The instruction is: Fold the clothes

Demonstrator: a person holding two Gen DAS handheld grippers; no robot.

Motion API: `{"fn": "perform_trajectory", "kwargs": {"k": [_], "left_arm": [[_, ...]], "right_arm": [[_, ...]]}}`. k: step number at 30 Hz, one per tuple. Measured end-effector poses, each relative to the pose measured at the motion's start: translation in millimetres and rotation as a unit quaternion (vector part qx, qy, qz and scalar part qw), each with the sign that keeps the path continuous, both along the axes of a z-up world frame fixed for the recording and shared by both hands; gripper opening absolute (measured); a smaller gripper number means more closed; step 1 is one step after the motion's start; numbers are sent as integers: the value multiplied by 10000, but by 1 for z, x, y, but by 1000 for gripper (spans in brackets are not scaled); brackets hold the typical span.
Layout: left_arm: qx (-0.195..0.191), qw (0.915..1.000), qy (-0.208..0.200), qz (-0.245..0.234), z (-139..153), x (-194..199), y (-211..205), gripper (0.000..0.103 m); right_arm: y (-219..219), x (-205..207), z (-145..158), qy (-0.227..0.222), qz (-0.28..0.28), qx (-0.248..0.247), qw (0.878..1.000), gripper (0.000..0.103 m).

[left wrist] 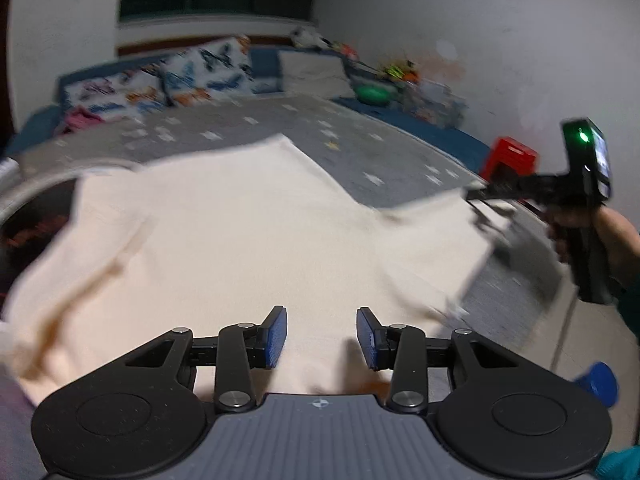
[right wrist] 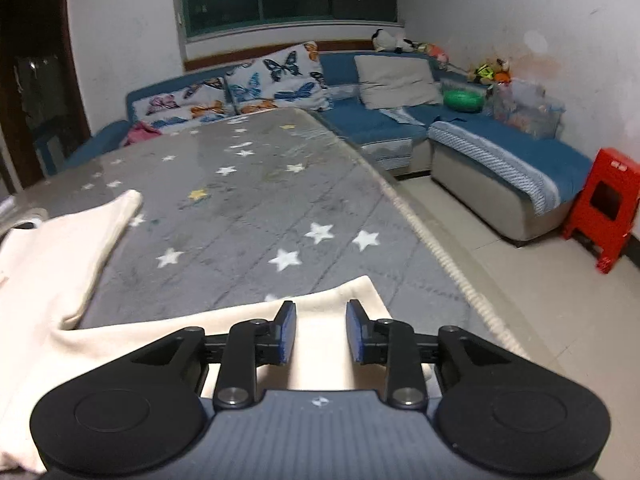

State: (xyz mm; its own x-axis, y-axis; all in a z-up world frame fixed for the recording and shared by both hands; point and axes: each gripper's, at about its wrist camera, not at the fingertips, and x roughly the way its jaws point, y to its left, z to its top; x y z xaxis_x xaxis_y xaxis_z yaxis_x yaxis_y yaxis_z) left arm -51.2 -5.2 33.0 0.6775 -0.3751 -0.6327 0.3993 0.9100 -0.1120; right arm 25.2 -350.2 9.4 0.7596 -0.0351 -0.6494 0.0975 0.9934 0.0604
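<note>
A cream garment point(left wrist: 248, 240) lies spread on the grey star-patterned table cover point(left wrist: 360, 148). My left gripper point(left wrist: 321, 336) is open and empty, hovering over the garment's near part. My right gripper point(right wrist: 321, 330) is open over one cream sleeve end point(right wrist: 320, 312) at the table's right side, not gripping it. The right gripper also shows in the left wrist view point(left wrist: 476, 196), at the garment's right sleeve. Another sleeve point(right wrist: 80, 240) lies to the left in the right wrist view. The left wrist view is blurred.
A blue corner sofa point(right wrist: 400, 124) with butterfly cushions point(right wrist: 276, 80) stands behind the table. A red plastic stool point(right wrist: 604, 208) stands on the tiled floor at right. The table's right edge point(right wrist: 436, 240) runs close to my right gripper. A green ball point(right wrist: 464, 100) lies on the sofa.
</note>
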Motion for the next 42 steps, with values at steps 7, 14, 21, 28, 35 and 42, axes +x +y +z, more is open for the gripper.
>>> {"fn": "perform_trajectory", "kwargs": {"k": [7, 14, 21, 28, 35, 42], "left_arm": [[374, 9919, -227, 1190, 16, 56, 38, 40], [666, 9848, -6, 1602, -4, 103, 48, 38], [767, 9853, 34, 1529, -18, 119, 46, 26], [404, 9797, -200, 1954, -3, 109, 75, 4], [-306, 9533, -763, 2905, 47, 53, 158, 3], [-225, 9177, -1004, 3837, 58, -15, 228, 3]], "right_arm": [[13, -4, 7, -86, 220, -28, 9997, 40], [28, -2, 4, -15, 396, -271, 9988, 42], [32, -2, -1, 56, 446, -270, 9986, 46], [33, -2, 0, 80, 415, -297, 9987, 48], [33, -7, 1, 72, 420, -321, 9986, 48], [35, -14, 1, 87, 456, -381, 9982, 48]]}}
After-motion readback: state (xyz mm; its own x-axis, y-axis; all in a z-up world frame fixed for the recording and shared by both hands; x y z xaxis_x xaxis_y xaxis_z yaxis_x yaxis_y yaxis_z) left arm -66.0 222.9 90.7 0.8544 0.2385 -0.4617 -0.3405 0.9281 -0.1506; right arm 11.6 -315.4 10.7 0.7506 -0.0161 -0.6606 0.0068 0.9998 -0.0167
